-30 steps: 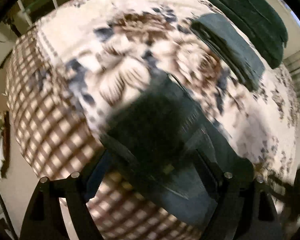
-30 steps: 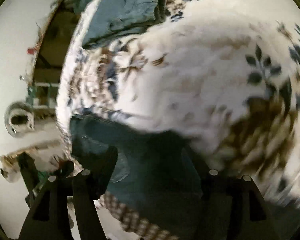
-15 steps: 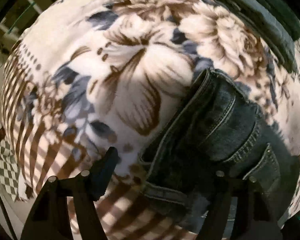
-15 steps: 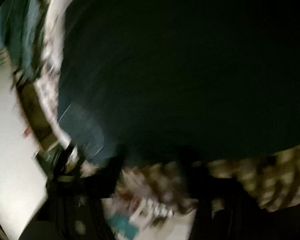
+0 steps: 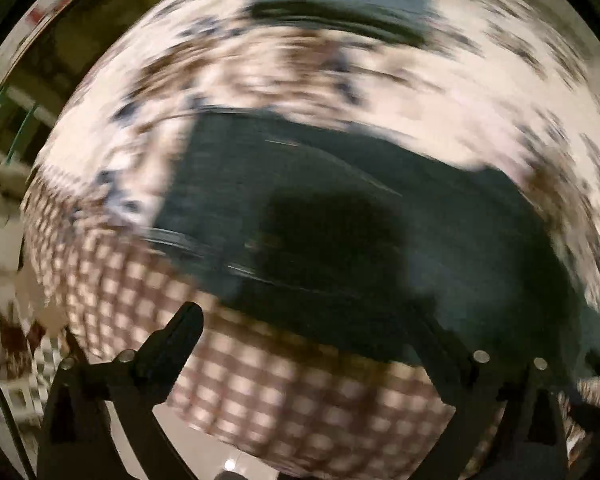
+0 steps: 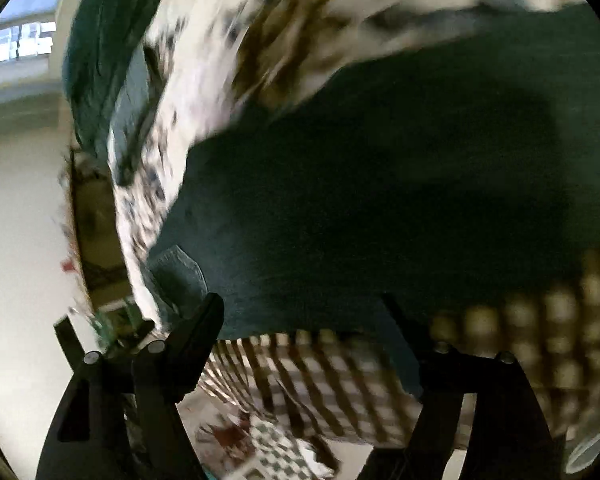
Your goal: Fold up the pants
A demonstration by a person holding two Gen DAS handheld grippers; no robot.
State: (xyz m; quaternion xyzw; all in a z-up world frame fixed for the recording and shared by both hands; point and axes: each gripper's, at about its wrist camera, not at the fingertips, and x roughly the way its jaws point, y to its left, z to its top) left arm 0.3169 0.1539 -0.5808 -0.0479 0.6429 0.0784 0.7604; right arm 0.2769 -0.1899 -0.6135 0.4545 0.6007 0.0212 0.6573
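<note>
Dark denim pants (image 5: 340, 208) lie spread on a floral blanket (image 5: 480, 92), close to its checked border (image 5: 260, 384); the left wrist view is blurred. My left gripper (image 5: 306, 328) hangs over the pants' near edge. Its jaws are opening wide and nothing is pinched between them. In the right wrist view the same pants (image 6: 380, 184) fill the middle. My right gripper (image 6: 300, 312) sits at their near edge above the checked border (image 6: 320, 380). Its jaws are opening too, and the cloth lies beyond the fingertips, not clamped.
A folded dark garment (image 5: 340, 12) rests on the blanket at the far side. A dark green cloth (image 6: 100, 40) lies at the bed's upper left end. Below the checked edge is pale floor (image 5: 204, 452) with a chequered mat (image 6: 280, 444).
The left gripper has swung away from the waistband, so the pants now stretch across its view. The right gripper, shut against dark cloth before, now stands open with the pants lying flat ahead.
</note>
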